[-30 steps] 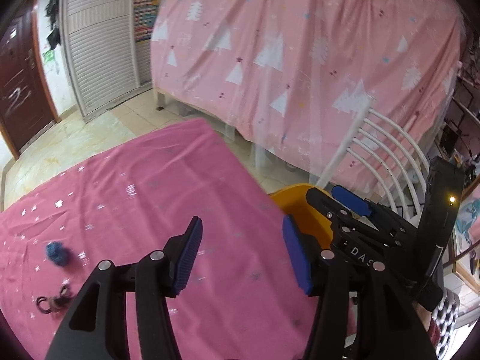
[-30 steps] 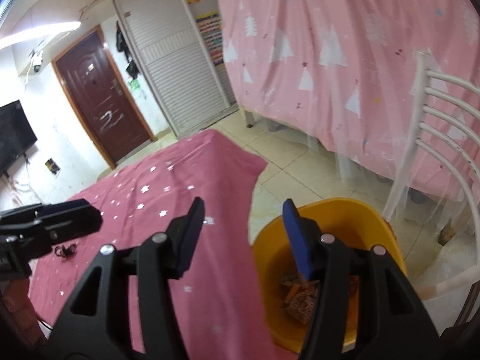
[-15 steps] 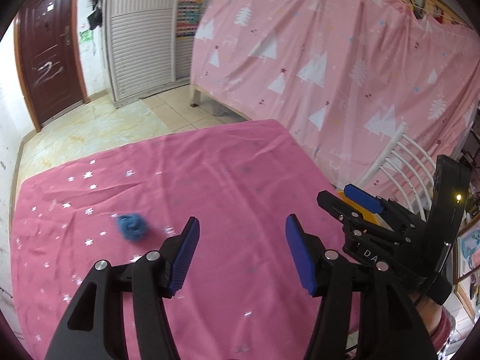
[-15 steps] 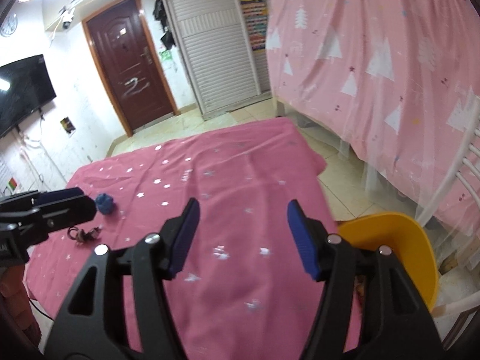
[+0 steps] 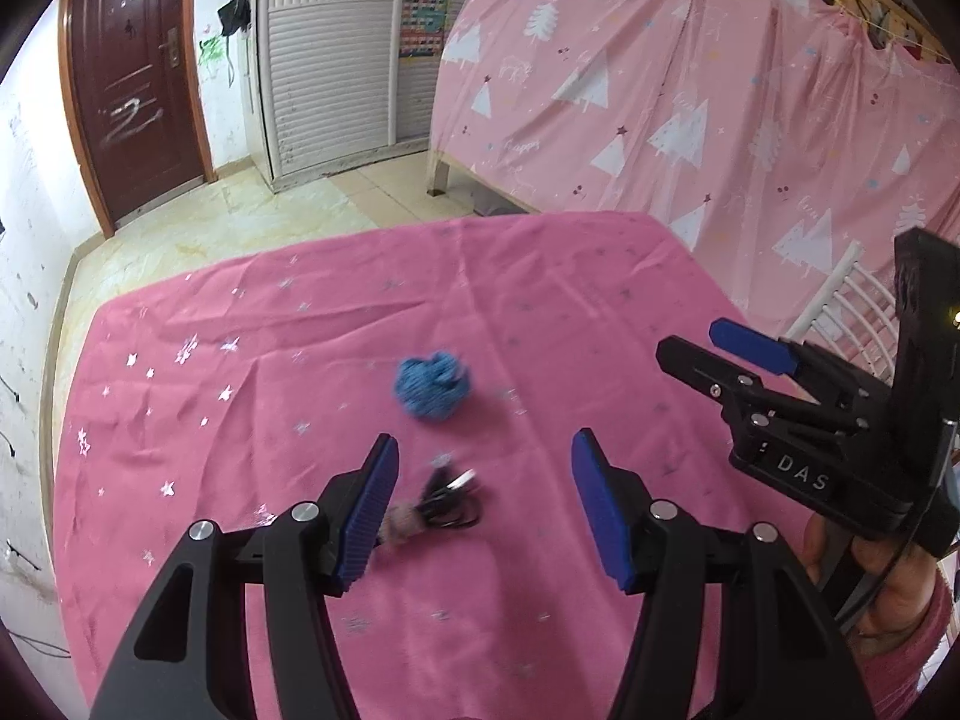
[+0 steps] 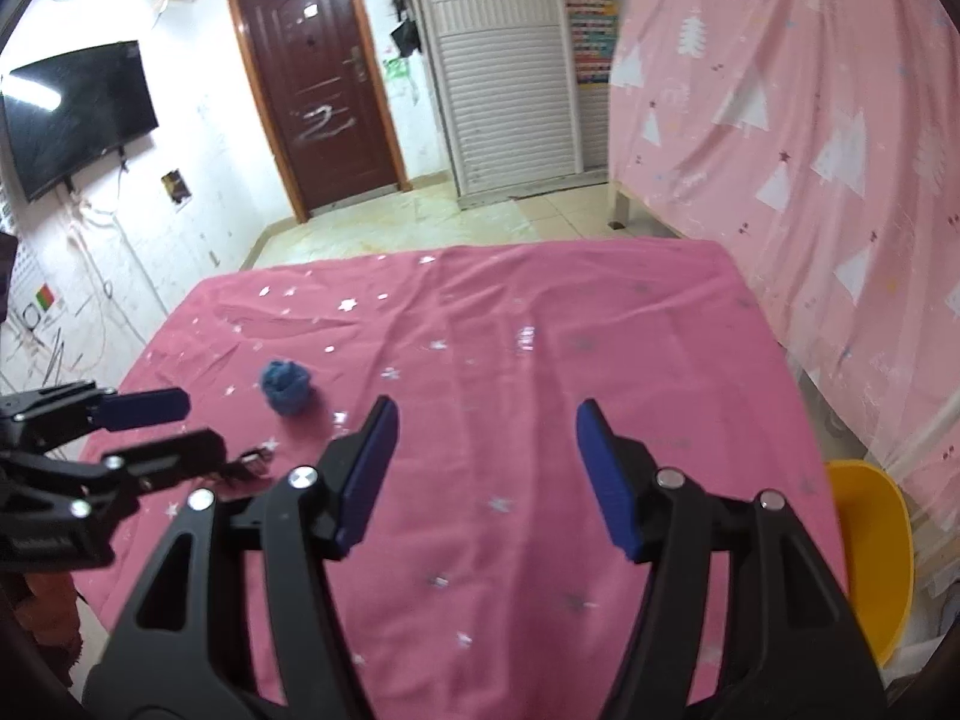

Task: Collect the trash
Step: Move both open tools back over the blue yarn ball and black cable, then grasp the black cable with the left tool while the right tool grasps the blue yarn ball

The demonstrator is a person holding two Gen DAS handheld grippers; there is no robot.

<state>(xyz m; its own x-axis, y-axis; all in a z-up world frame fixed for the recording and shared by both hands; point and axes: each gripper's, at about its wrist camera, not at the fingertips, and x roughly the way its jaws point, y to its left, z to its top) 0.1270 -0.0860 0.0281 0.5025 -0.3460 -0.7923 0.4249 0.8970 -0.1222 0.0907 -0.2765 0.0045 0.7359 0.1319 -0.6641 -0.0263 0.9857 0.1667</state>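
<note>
Crumpled blue paper wad (image 5: 432,393), mid pink tablecloth (image 5: 540,276): light, soft, crushable; pinch across middle. Left gripper (image 5: 483,501) and right gripper (image 6: 486,468) apart, empty.

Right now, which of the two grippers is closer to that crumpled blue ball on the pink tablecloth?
Left. The left gripper hovers just short of the crumpled blue ball; the right gripper hangs farther off to its right.

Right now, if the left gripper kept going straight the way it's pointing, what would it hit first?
Probably the small dark tangle of cord lying on the pink cloth, just ahead of the open left gripper. The blue crumpled wad lies farther along. Depth is hard to judge here.
</note>
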